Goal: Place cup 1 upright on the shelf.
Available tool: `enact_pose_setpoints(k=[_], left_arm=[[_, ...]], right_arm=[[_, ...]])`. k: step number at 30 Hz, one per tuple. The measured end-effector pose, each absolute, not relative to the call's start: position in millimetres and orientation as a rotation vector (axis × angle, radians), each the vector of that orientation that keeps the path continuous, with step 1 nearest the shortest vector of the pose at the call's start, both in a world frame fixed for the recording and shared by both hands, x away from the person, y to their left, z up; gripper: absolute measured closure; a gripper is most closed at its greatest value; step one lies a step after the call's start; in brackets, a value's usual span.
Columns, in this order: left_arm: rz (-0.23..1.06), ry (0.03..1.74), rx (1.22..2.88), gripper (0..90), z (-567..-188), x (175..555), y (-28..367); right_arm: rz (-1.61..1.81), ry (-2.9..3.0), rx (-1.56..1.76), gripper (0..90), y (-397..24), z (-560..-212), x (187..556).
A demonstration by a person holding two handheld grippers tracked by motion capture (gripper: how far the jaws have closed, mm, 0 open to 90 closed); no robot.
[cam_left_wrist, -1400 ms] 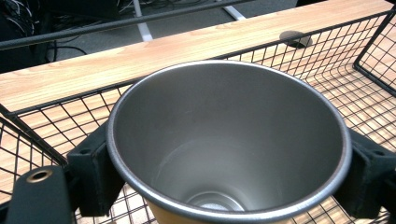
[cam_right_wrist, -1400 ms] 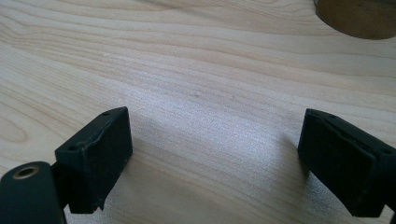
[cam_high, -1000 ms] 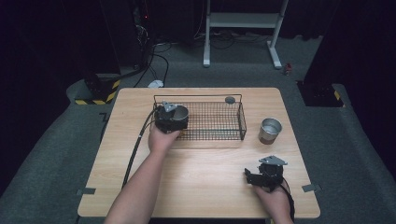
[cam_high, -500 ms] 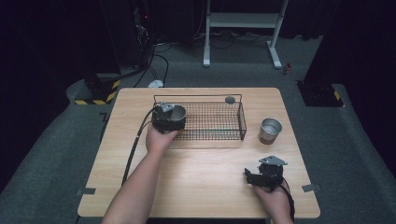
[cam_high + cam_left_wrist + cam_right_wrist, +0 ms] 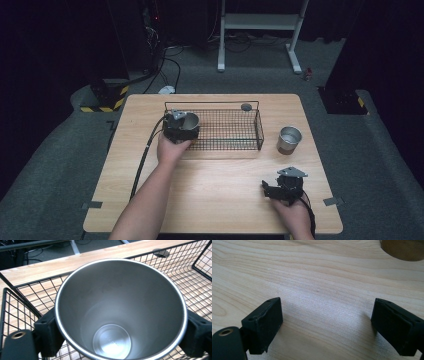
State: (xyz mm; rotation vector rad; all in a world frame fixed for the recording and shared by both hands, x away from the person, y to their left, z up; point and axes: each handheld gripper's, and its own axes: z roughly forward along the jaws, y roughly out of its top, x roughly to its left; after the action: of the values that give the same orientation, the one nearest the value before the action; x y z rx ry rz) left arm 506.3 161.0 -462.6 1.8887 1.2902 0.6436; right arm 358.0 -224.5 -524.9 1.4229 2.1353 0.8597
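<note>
one steel cup (image 5: 120, 312) sits between the left tool (image 5: 181, 126) (jaws just easing apart) over the wire basket (image 5: 235, 131); right tool (image 5: 327, 325) wide open

wire basket (image 5: 227, 131) at mid-table, toward the far edge of the table (image 5: 210, 200). steel cup (image 5: 120, 312) over its left end, between the jaws of the left gripper (image 5: 181, 127). second cup (image 5: 289, 139) just right of the basket. right gripper (image 5: 284, 187) near the front right, well apart.
</note>
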Motion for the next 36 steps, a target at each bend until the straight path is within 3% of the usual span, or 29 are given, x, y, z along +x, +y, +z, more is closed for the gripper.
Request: enact_pose_setpoints(k=[4, 36], left_arm=[[0.637, 1.311, 1.895, 0.5, -462, 506, 162], [0.623, 1.286, 1.832, 0.0, -442, 485, 178]], right_arm=[[0.86, 2.135, 1.423, 10.1, -225, -525, 358], [0.861, 2.136, 1.422, 10.1, -225, -525, 358]])
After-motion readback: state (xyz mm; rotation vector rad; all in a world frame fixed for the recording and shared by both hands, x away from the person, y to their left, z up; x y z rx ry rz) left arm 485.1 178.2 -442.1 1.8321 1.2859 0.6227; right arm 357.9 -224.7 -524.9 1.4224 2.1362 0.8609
